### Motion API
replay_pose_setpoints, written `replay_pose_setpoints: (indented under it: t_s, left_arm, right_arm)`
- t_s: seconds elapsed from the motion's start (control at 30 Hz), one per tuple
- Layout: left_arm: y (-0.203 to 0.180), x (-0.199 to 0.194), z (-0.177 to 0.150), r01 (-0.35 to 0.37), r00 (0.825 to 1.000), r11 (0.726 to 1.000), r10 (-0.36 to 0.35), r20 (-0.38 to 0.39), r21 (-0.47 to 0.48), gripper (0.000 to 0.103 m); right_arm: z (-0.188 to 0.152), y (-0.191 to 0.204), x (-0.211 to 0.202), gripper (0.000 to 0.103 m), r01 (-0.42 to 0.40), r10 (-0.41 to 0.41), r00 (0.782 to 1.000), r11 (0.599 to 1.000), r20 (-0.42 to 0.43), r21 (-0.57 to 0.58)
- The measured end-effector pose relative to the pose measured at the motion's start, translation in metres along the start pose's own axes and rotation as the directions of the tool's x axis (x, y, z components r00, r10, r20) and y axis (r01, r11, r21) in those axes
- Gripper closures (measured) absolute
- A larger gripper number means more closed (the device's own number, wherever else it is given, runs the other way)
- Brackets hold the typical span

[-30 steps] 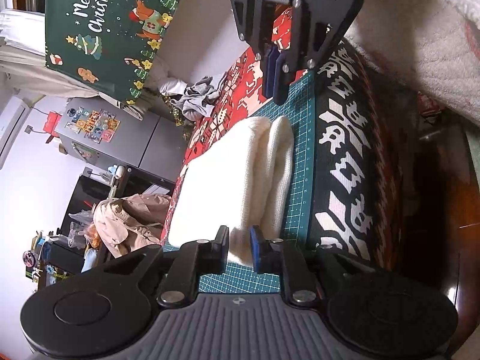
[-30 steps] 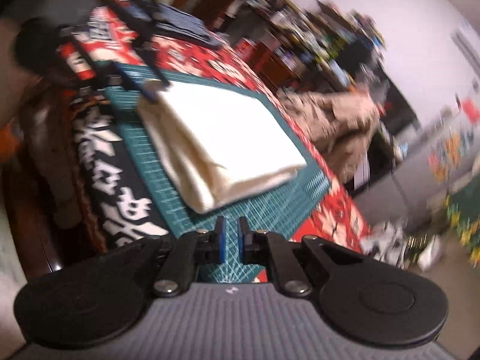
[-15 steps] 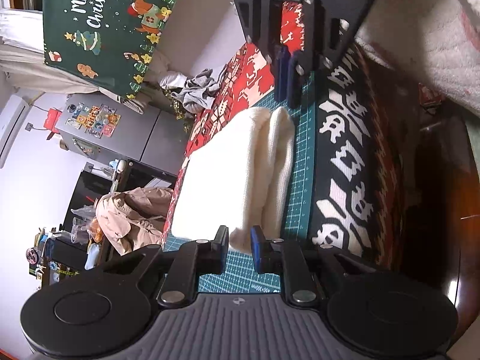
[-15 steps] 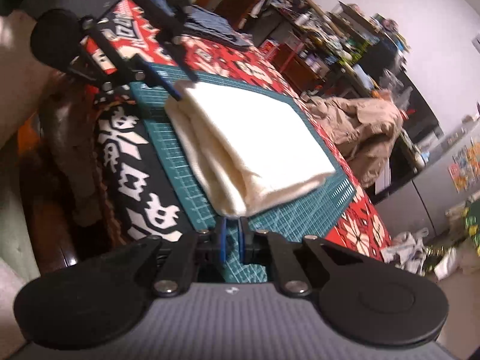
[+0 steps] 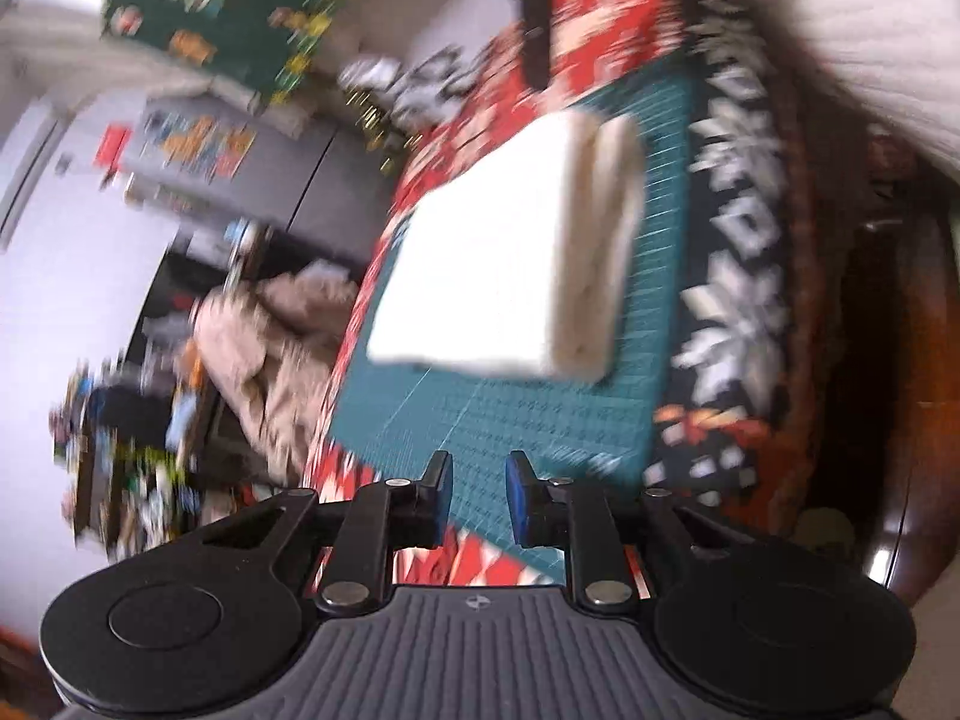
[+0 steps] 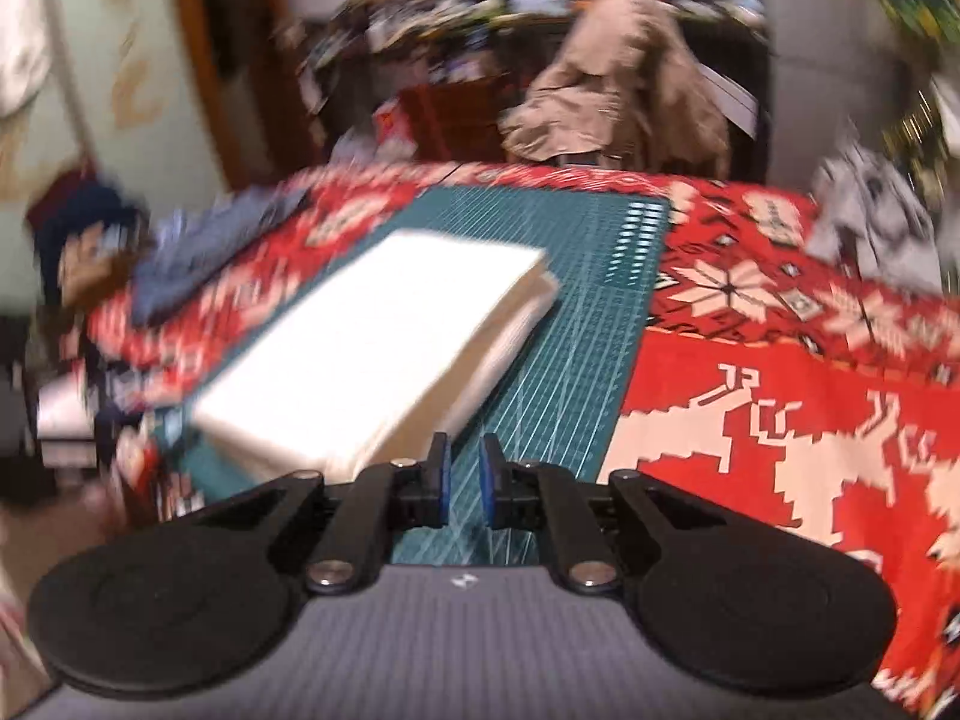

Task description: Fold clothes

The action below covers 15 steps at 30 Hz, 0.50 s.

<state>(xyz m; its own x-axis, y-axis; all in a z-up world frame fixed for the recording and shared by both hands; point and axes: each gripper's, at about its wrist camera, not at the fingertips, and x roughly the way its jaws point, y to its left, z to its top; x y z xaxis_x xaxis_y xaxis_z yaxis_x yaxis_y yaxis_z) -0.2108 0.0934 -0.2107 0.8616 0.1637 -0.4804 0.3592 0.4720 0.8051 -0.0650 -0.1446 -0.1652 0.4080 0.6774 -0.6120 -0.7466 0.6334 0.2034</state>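
In the left wrist view, a beige heap of cloth (image 5: 270, 354) lay at the left, beyond the table's far side, and a grey cabinet (image 5: 240, 162) stood behind it, all of it blurred. Right of them the green mat (image 5: 540, 420) lay on the red patterned tablecloth (image 5: 600, 42), and the folded cream garment (image 5: 510, 252) rested flat on the mat, its rolled fold edge toward the tablecloth's dark patterned border (image 5: 738, 276). The left gripper (image 5: 477, 489) hung above the mat's near edge, apart from the garment; its blue pads stood a small way apart with nothing between them. In the right wrist view, a blue garment (image 6: 198, 258) lay at the left on the tablecloth (image 6: 780, 420), just beside the mat (image 6: 600, 312). The cream garment (image 6: 372, 354) lay on the mat's left part, its layered edge facing right. The right gripper (image 6: 463, 480) hung over the mat close to the garment's near corner without touching it; its jaws had just been opening, the pads parted by a narrow gap, and they pinched nothing. A grey crumpled garment (image 6: 870, 222) sat at the far right.
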Motion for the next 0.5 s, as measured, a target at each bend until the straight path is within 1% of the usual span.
replay_pose_setpoints:
  t_s: [0.1,0.17,0.23,0.3,0.37,0.5]
  left_arm:
    - [0.021,0.014,0.000,-0.023,0.999,0.996,0.019,-0.046,-0.086,0.083]
    - [0.034,0.024,0.005,-0.041,0.998,0.990,0.034,-0.056,-0.131,0.083]
    - [0.048,0.034,0.016,-0.049,0.998,0.982,0.042,-0.044,-0.182,0.083]
    - [0.060,0.043,0.032,-0.042,0.999,0.975,0.041,-0.008,-0.220,0.083]
    - [0.069,0.054,0.048,-0.020,0.999,0.971,0.028,0.031,-0.238,0.083]
    - [0.073,0.082,0.082,0.083,0.993,0.968,-0.061,0.101,-0.236,0.084]
  right_arm:
    - [0.013,-0.010,0.019,0.095,0.051,-0.051,0.999,0.999,-0.001,0.004]
    - [0.022,-0.016,0.038,0.096,0.076,-0.076,0.997,0.997,-0.017,0.008]
    - [0.032,-0.022,0.058,0.096,0.072,-0.072,0.997,0.997,-0.034,0.002]
    - [0.040,-0.025,0.076,0.096,0.068,-0.069,0.997,0.997,-0.038,-0.026]
    - [0.047,-0.028,0.093,0.096,0.066,-0.068,0.997,0.996,-0.036,-0.053]
    - [0.054,-0.038,0.118,0.096,0.060,-0.062,0.997,0.996,-0.034,-0.062]
